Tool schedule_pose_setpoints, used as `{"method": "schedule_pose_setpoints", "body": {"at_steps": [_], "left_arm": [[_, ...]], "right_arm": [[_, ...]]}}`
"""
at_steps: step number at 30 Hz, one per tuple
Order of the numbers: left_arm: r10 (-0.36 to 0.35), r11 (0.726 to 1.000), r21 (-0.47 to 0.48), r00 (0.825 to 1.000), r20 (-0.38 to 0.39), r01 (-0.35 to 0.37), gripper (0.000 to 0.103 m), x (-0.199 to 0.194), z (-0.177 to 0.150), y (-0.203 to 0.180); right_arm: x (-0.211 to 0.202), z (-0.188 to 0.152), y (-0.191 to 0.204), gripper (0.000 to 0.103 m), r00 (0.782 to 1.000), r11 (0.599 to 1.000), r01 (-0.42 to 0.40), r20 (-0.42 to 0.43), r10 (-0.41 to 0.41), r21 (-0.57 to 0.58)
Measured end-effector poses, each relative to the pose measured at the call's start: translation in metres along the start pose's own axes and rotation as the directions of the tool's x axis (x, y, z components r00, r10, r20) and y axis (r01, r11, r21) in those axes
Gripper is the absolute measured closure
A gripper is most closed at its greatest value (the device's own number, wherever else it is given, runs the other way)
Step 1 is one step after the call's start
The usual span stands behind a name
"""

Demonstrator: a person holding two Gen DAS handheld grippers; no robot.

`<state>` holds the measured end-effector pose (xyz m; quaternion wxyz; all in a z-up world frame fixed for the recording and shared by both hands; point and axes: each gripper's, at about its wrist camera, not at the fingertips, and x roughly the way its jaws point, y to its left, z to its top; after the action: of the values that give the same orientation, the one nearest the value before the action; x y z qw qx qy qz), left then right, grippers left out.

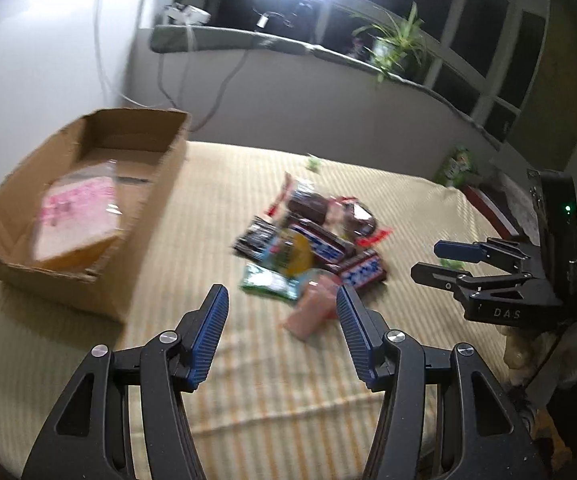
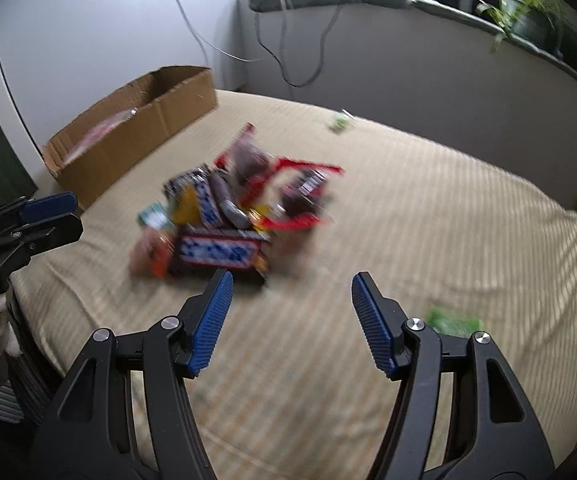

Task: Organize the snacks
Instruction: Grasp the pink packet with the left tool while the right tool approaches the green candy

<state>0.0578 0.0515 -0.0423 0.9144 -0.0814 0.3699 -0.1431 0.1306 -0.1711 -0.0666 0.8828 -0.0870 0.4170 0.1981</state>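
A pile of snack packets (image 1: 308,240) lies on the striped bed cover (image 1: 248,380); it also shows, blurred, in the right wrist view (image 2: 232,216). A pink packet (image 1: 312,308) is the nearest of the pile. My left gripper (image 1: 282,300) is open and empty, just short of the pink packet. My right gripper (image 2: 292,288) is open and empty, a little to the right of the pile; it shows from the side in the left wrist view (image 1: 428,260). An open cardboard box (image 1: 84,200) at the left holds a pink and orange packet (image 1: 76,220).
A small green packet (image 2: 454,320) lies near my right gripper, another green one (image 2: 338,122) at the far side of the bed. A windowsill with a plant (image 1: 396,44) and hanging cables (image 1: 224,80) runs behind. The left gripper shows at the left edge (image 2: 40,216).
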Motion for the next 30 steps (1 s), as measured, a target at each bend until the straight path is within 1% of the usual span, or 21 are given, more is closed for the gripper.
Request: {"method": "schedule_pose_setpoints", "body": {"at_steps": [2, 7, 8, 9, 10, 12, 14, 16, 19, 21, 22, 24, 26, 30], "left_arm": [[-0.014, 1.0, 0.009, 1.0, -0.021, 0.014, 0.049, 0.007, -0.003, -0.005], [-0.023, 0.999, 0.036, 0.998, -0.054, 0.025, 0.05, 0.019, -0.008, -0.012], [-0.022, 0.999, 0.038, 0.998, -0.057, 0.025, 0.051, 0.02, -0.008, -0.013], [-0.023, 0.999, 0.044, 0.998, -0.061, 0.026, 0.052, 0.022, -0.008, -0.014], [-0.025, 0.998, 0.048, 0.998, -0.065, 0.028, 0.054, 0.022, -0.008, -0.015], [-0.028, 0.998, 0.06, 0.997, -0.071, 0.032, 0.055, 0.025, -0.008, -0.018], [-0.027, 0.997, 0.066, 0.996, -0.079, 0.032, 0.058, 0.028, -0.008, -0.018], [-0.023, 0.997, 0.072, 0.996, -0.092, 0.03, 0.059, 0.031, -0.009, -0.018], [-0.022, 0.997, 0.073, 0.994, -0.106, 0.03, 0.059, 0.034, -0.01, -0.016], [-0.023, 0.997, 0.071, 0.994, -0.109, 0.031, 0.059, 0.035, -0.01, -0.015], [-0.026, 0.997, 0.071, 0.994, -0.111, 0.034, 0.059, 0.036, -0.009, -0.015], [-0.029, 0.997, 0.073, 0.993, -0.112, 0.038, 0.059, 0.037, -0.008, -0.015], [-0.035, 0.996, 0.073, 0.993, -0.117, 0.044, 0.062, 0.039, -0.007, -0.015], [-0.035, 0.997, 0.07, 0.991, -0.128, 0.044, 0.063, 0.044, -0.006, -0.011]], "right_arm": [[-0.005, -0.008, -0.015, 0.038, 1.0, 0.999, 0.014, -0.006, -0.014, 0.029], [-0.017, -0.024, -0.057, 0.039, 0.997, 0.994, 0.075, -0.011, -0.075, 0.084], [-0.018, -0.025, -0.065, 0.04, 0.997, 0.992, 0.081, -0.015, -0.08, 0.093], [-0.018, -0.025, -0.071, 0.045, 0.997, 0.992, 0.081, -0.017, -0.08, 0.096], [-0.017, -0.025, -0.078, 0.047, 0.997, 0.993, 0.075, -0.02, -0.073, 0.093], [-0.011, -0.023, -0.09, 0.048, 0.997, 0.994, 0.074, -0.038, -0.071, 0.077], [-0.004, -0.022, -0.097, 0.048, 0.996, 0.996, 0.07, -0.056, -0.067, 0.047], [0.005, -0.02, -0.099, 0.048, 0.994, 0.997, 0.078, -0.074, -0.076, 0.017], [0.013, -0.016, -0.099, 0.048, 0.996, 0.999, 0.038, -0.084, -0.04, -0.03], [0.019, -0.013, -0.099, 0.048, 0.995, 0.999, 0.019, -0.098, -0.023, -0.039], [0.024, -0.011, -0.099, 0.048, 0.994, 0.999, -0.006, -0.114, 0.001, -0.042], [0.031, -0.011, -0.099, 0.049, 0.989, 0.999, -0.02, -0.147, 0.014, -0.041], [0.031, -0.012, -0.099, 0.049, 0.987, 0.999, -0.03, -0.16, 0.023, -0.045], [0.027, -0.017, -0.101, 0.049, 0.981, 0.997, -0.078, -0.181, 0.073, -0.021]]}}
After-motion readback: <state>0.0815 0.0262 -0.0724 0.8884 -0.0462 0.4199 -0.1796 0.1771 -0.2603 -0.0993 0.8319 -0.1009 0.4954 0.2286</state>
